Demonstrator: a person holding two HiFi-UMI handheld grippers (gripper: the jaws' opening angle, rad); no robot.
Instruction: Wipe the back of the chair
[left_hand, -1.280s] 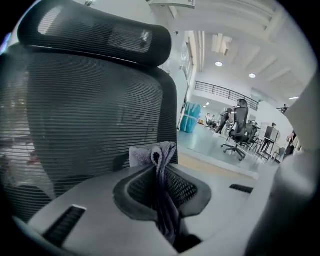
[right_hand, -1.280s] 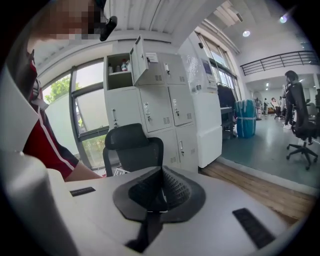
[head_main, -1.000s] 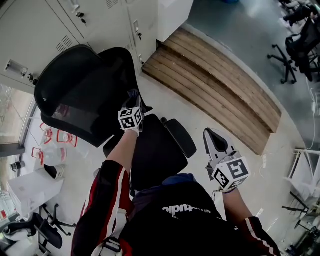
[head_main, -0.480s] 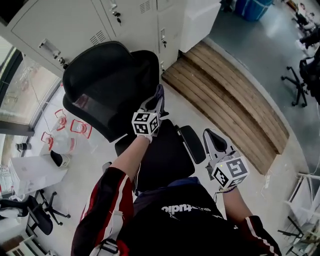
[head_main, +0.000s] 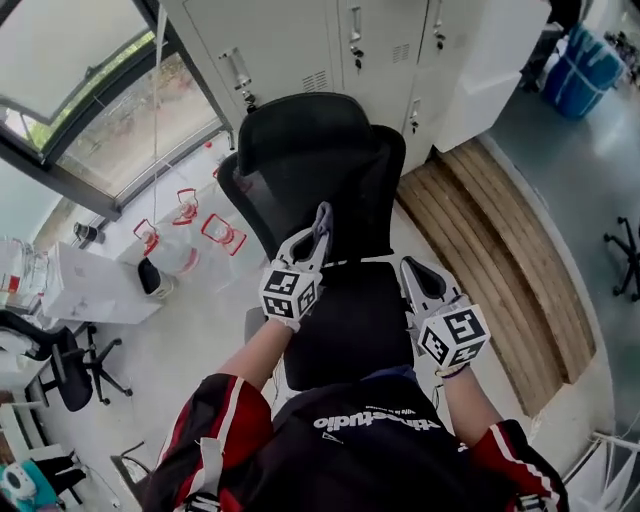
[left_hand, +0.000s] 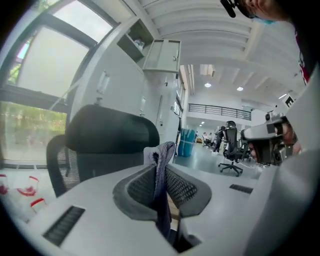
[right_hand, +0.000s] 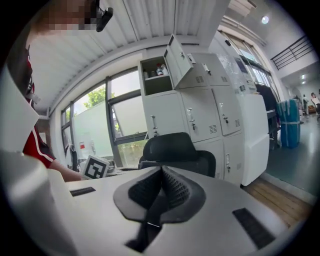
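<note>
Chair back (head_main: 305, 165) lay off to the left of the jaws a second ago and now stands squarely ahead of them. The person is lined up facing it, so I judge a wiping stroke is about to begin rather than under way. The left gripper (head_main: 320, 220) has its jaws clamped on a grey cloth (left_hand: 161, 165), whose free edge sticks out past the tips. The backrest rises just beyond and left of them, seemingly untouched. The right gripper (head_main: 412, 272) has its jaws pressed together on nothing, above the seat (head_main: 345, 335). Both forearms reach forward, the left further. Lockers (head_main: 350, 40) stand beyond the chair.
</note>
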